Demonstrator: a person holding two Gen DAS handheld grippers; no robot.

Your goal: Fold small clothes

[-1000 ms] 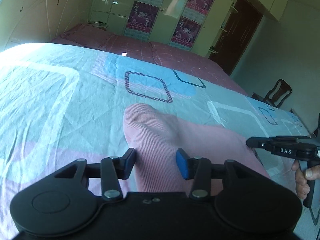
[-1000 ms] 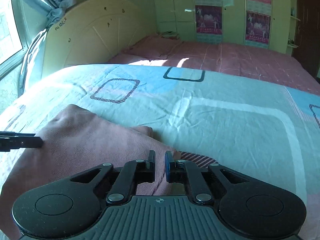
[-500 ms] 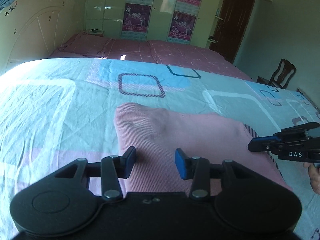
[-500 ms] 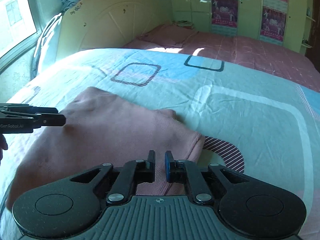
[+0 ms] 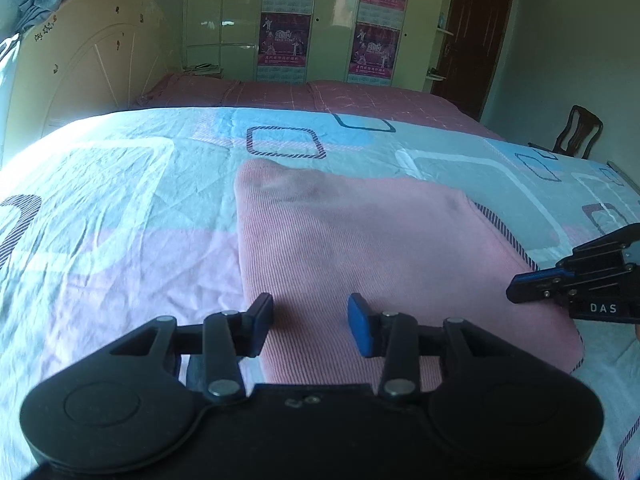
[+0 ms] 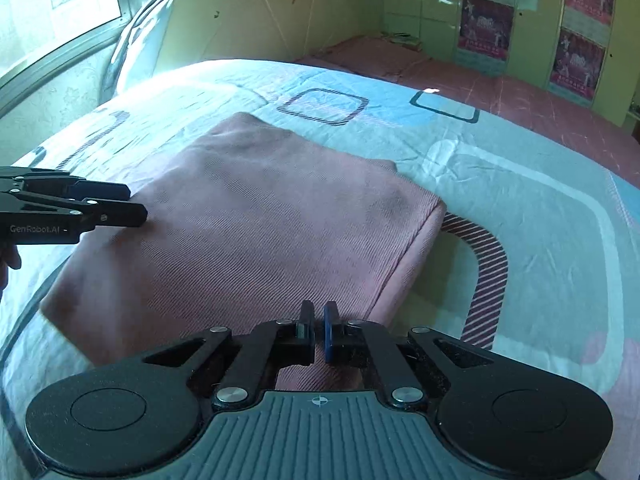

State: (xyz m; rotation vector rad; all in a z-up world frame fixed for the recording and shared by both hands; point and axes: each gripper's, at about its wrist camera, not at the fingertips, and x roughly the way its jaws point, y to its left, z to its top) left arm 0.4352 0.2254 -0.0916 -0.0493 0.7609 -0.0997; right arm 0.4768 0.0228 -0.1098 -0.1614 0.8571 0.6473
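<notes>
Wooden chair (image 5: 578, 132) only beyond left claw (image 5: 310, 324).

A folded pink garment (image 5: 360, 240) lies flat on the patterned bedsheet (image 5: 120, 200).

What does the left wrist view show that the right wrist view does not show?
Only the left wrist view shows the wooden chair and dark door. Only the right wrist view shows the window. Both show the folded pink garment on the patterned bedsheet, the open left gripper and the nearly shut right gripper.
</notes>
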